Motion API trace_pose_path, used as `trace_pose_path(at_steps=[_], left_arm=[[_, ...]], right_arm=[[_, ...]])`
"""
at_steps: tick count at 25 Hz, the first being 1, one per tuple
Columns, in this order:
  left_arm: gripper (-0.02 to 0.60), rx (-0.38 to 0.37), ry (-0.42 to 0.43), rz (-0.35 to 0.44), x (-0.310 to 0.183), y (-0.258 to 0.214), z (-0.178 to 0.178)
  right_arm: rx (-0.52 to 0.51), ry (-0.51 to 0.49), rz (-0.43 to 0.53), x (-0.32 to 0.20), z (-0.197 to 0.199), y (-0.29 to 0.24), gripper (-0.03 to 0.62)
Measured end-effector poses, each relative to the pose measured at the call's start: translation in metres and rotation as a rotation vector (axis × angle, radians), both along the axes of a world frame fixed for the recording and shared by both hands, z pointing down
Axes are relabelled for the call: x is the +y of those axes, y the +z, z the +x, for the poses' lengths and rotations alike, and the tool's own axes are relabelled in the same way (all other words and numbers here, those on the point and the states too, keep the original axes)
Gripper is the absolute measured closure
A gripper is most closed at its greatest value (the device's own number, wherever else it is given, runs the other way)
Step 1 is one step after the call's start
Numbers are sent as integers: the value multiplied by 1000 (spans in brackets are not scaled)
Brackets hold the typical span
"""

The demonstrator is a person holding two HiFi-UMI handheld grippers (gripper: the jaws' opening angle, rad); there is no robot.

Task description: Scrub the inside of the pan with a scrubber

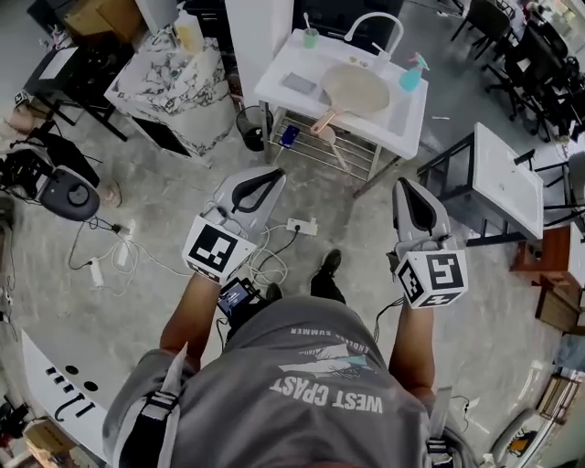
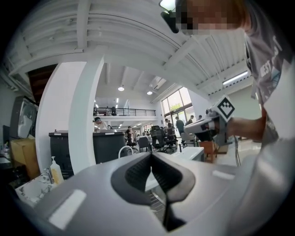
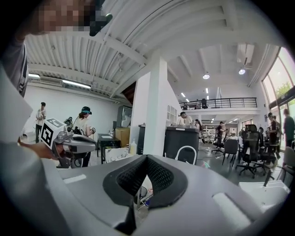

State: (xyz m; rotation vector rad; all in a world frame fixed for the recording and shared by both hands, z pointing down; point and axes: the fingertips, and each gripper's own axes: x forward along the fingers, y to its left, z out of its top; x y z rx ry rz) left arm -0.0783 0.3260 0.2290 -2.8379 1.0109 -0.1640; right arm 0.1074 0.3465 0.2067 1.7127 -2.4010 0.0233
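A round beige pan (image 1: 355, 89) with a long handle (image 1: 325, 120) lies in the white sink table (image 1: 409, 126) at the top of the head view. A flat grey pad (image 1: 299, 84), maybe the scrubber, rests on the table's left side. My left gripper (image 1: 273, 175) and right gripper (image 1: 408, 184) are held out level over the floor, well short of the table. Both are shut and hold nothing. The left gripper (image 2: 151, 155) shows its jaws closed in its own view, and so does the right gripper (image 3: 146, 157).
On the sink table stand a curved faucet (image 1: 375, 22), a teal spray bottle (image 1: 411, 73) and a green cup (image 1: 311, 37). A marble-topped table (image 1: 169, 78) is at left, a white table (image 1: 507, 178) at right. A power strip (image 1: 302, 226) and cables lie on the floor.
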Motion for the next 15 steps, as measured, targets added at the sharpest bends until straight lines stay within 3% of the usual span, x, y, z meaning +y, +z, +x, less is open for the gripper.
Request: trace_pose_path(at_steps=[15], left_arm=[[578,-74,-154,-26,-100,3,95]], right_arm=[[-75,-193,-24,-142,81,14,592]])
